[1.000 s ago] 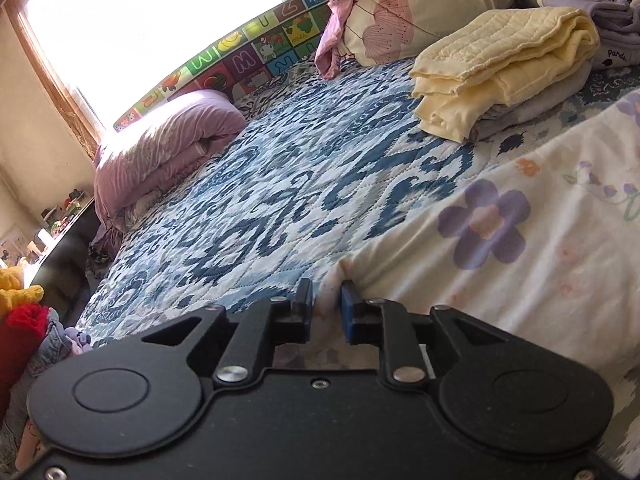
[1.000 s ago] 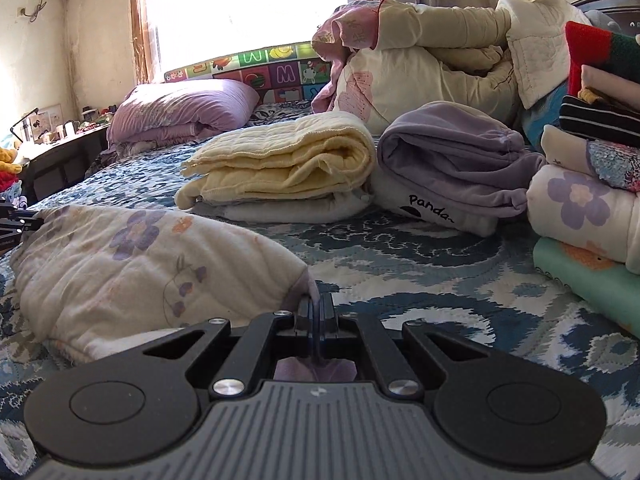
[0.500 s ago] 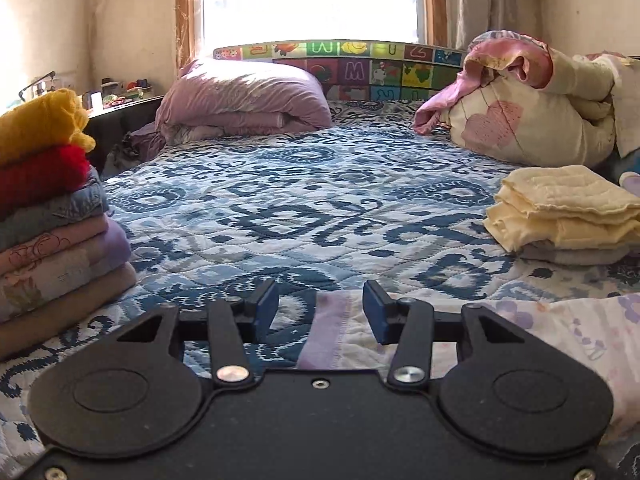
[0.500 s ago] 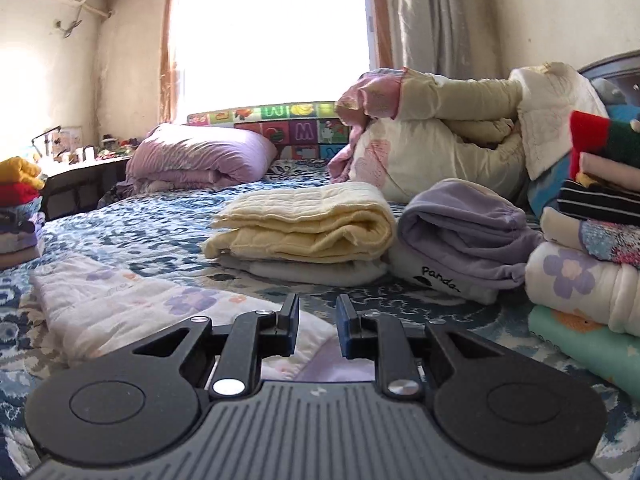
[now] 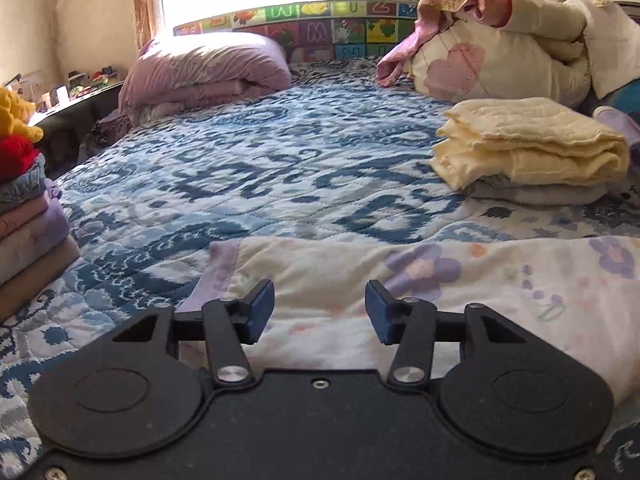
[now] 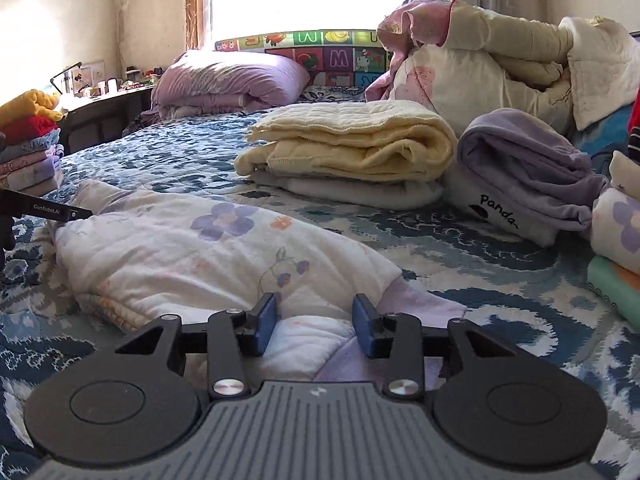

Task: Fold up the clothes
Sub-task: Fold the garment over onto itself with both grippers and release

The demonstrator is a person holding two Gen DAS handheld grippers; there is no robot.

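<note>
A white padded garment with purple flowers [image 5: 440,280] lies folded lengthwise across the blue patterned bedspread [image 5: 260,168]. It also shows in the right wrist view [image 6: 200,248], with a lilac cuff [image 6: 420,300] at its near end. My left gripper [image 5: 320,310] is open and empty, just above the garment's left end. My right gripper [image 6: 315,322] is open and empty over the garment's right end. The left gripper's body shows at the left edge of the right wrist view [image 6: 40,210].
A folded yellow blanket [image 5: 528,144] on a grey one sits at the right. A stack of folded clothes [image 5: 24,208] stands at the left. A purple Panda garment [image 6: 524,176], more folded clothes [image 6: 616,240], pillows [image 5: 208,68] and bedding lie behind.
Both grippers have let go of the garment and opened wide. The garment has dropped flat on the bed. Both grippers have pulled back and levelled out.
</note>
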